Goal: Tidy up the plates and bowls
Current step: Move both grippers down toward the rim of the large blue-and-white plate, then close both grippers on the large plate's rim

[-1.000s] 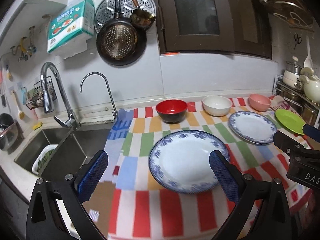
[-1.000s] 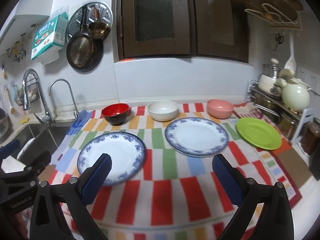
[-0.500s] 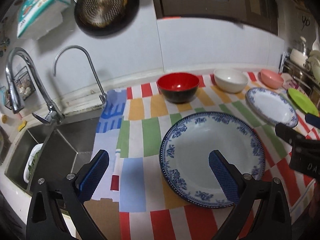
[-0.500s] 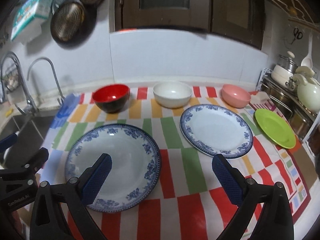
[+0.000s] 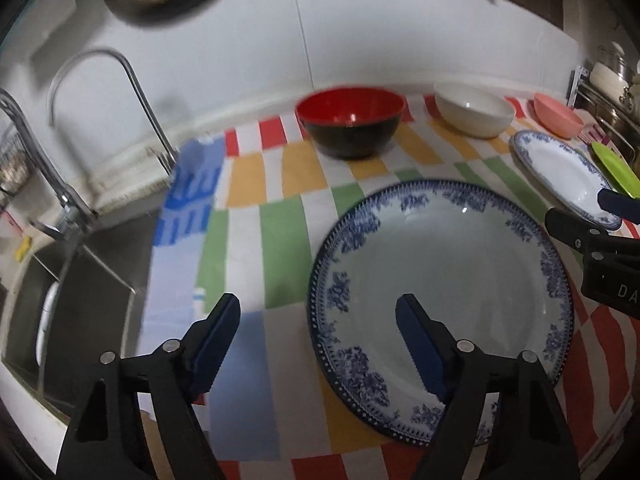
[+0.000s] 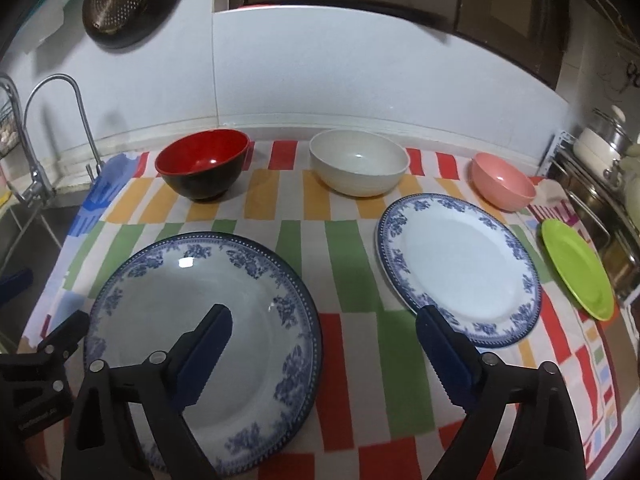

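Risk: your left gripper [image 5: 318, 320] straddles the large blue plate [image 5: 460, 280] rim; closing crooked could skid it toward the sink [image 5: 80, 300] | Left claw: empty, jaws just narrowing, well apart | Right gripper [image 6: 324, 330]: empty, narrowing too, plate's right rim between its fingers, smaller plate [image 6: 456, 268] just beyond.

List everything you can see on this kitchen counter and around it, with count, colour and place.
Cloth: one, multicoloured checks, covering the counter.
Large plate: one, blue-and-white, front left.
Smaller plate: one, blue-and-white, right of it.
Green plate: one, far right.
Bowls: red-and-black, white, pink, back row.
Taps: two, metal, left by the sink.
Pan: one, dark, on the wall.
Left gripper: black, blue pads, open, closing in.
Right gripper: same, open.
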A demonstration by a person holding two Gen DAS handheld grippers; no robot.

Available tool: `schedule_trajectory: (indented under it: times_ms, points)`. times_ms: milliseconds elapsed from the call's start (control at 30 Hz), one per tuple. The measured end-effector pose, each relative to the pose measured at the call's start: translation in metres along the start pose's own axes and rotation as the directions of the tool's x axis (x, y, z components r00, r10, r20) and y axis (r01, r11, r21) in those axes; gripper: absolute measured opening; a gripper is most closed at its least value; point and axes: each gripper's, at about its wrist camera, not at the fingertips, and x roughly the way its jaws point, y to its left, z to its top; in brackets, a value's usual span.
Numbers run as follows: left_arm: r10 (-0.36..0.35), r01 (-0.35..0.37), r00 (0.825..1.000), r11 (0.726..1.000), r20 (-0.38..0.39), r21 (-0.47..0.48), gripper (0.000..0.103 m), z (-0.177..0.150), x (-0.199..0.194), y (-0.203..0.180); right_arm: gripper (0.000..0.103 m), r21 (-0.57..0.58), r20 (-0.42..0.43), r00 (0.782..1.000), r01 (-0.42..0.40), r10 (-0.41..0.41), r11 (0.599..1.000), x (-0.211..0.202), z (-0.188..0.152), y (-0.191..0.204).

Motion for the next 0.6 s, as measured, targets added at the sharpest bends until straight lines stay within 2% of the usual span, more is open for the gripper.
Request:
schedule_trajectory:
  times_ms: [200, 367, 600]
  points:
    - [-0.018, 0.018, 0.998, 1.000, -0.060, -0.009, 0.073, -0.004, 0.017, -0.002, 0.082, -0.013, -0.073, 0.997, -0.027, 0.026, 1.000, 0.024, -0.005, 0.005]
    - [-0.033, 0.033, 0.996, 0.999, -0.078, -0.001, 0.064, -0.005, 0.021, -0.005, 0.073, 0.011, -0.138, 0.990, -0.034, 0.035, 0.999, 0.037, -0.012, 0.000]
    - [-0.055, 0.053, 0.992, 0.998, -0.110, -0.021, 0.054, -0.006, 0.029, -0.002, 0.061, 0.010, -0.169, 0.984, -0.060, 0.061, 0.998, 0.041, -0.014, 0.003]
